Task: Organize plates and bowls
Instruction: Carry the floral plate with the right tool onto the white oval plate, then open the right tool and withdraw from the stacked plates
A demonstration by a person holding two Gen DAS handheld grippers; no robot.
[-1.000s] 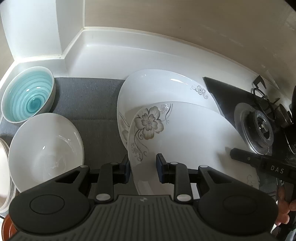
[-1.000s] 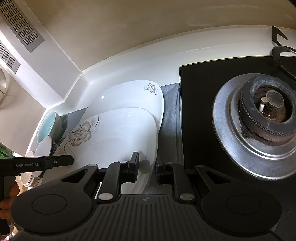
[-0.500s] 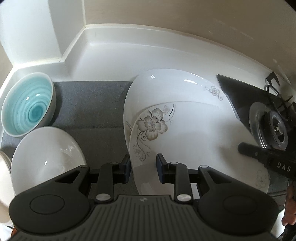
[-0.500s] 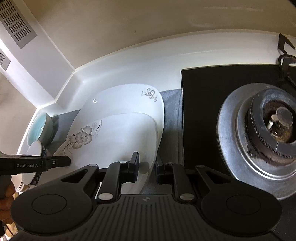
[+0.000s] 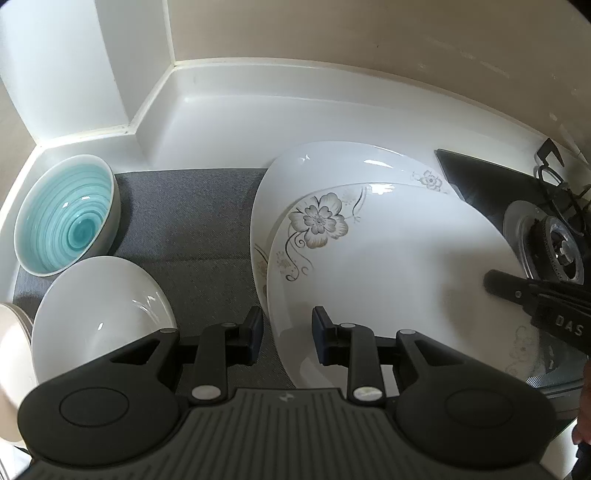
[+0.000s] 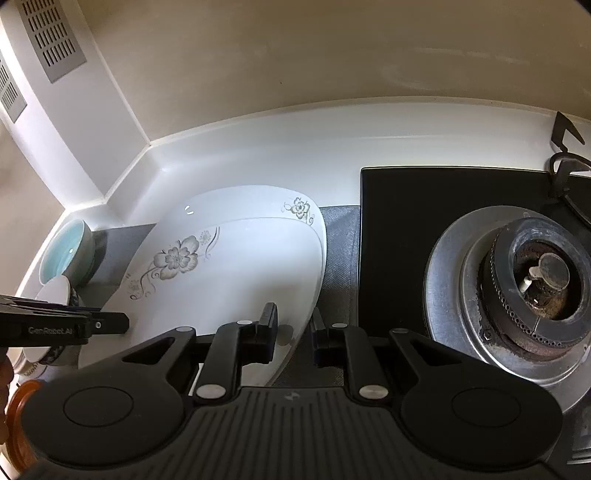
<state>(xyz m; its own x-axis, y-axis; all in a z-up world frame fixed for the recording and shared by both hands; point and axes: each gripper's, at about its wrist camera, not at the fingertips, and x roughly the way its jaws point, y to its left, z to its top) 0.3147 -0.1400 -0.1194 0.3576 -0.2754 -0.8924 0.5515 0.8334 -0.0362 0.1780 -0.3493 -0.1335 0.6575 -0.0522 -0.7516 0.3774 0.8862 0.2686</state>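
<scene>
The left gripper (image 5: 286, 332) straddles the near-left rim of the top plate, a large white oval plate with a grey flower print (image 5: 388, 273), its jaws only partly apart, one finger over the plate and one outside it; whether the pads actually press the rim I can't tell. Over on the other side, the right gripper (image 6: 293, 332) has its jaws nearly closed across the right rim of that same plate (image 6: 229, 280), one finger on the plate's face, the other just outside the edge, and that looks like a pinch on the rim. Beneath lies a second white oval plate with a small flower at its far edge (image 5: 332, 166), peeking out to the far side. Both rest on a grey woven mat (image 5: 192, 221) spread over a white countertop (image 5: 295, 125) with a curved upstand running into a beige wall (image 5: 369, 33). Far left on the mat, a round bowl glazed turquoise inside (image 5: 64, 218); nearer, a plain white bowl (image 5: 96, 314) just beside it. To the right, a black glass hob (image 6: 399, 229) with a steel-ringed gas burner (image 6: 532, 288). High on the left in the right wrist view, a grey slotted vent (image 6: 51, 37) on a white panel
</scene>
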